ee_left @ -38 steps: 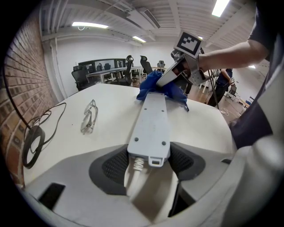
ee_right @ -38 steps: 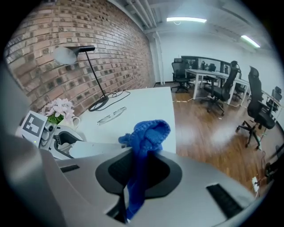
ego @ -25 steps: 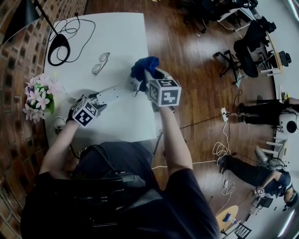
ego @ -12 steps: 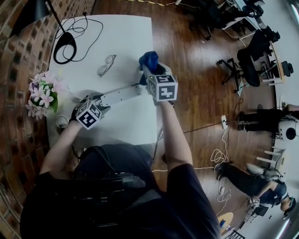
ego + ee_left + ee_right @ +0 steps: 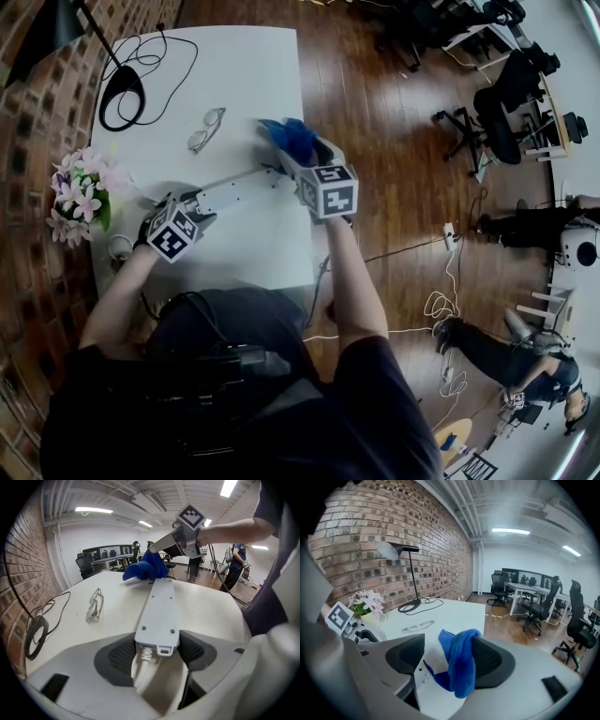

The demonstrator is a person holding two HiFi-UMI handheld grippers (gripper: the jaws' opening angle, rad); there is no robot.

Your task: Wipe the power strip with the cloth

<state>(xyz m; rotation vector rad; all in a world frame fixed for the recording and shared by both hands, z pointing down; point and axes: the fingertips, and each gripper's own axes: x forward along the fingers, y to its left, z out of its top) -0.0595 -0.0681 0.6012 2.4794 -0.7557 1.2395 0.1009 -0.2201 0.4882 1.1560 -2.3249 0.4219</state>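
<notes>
1. White plastic fills your left gripper (image 5: 157, 651): its jaws are clamped on the cord end of the long, white plastic power strip (image 5: 159, 611), pads pressed to its two narrow sides.
2. That power strip appears to lie flat on the white rectangular table (image 5: 234, 75). Its long axis points from your left gripper straight toward your right gripper (image 5: 289, 153). Clear wire-framed glasses (image 5: 203, 129) lie apart on its left.
3. It looks stiff and light, with a smooth shell that could skid under a wipe. The hold at the cord end seems right, leaving the whole upper face free.
4. At the strip's far end sits the soft, crumpled blue cloth (image 5: 459, 665), limp and easily dropped. It drapes against one pad of your right gripper, whose jaws have just been opening and now stand wide, pinching nothing. Take a thick fold at its bunched middle.
</notes>
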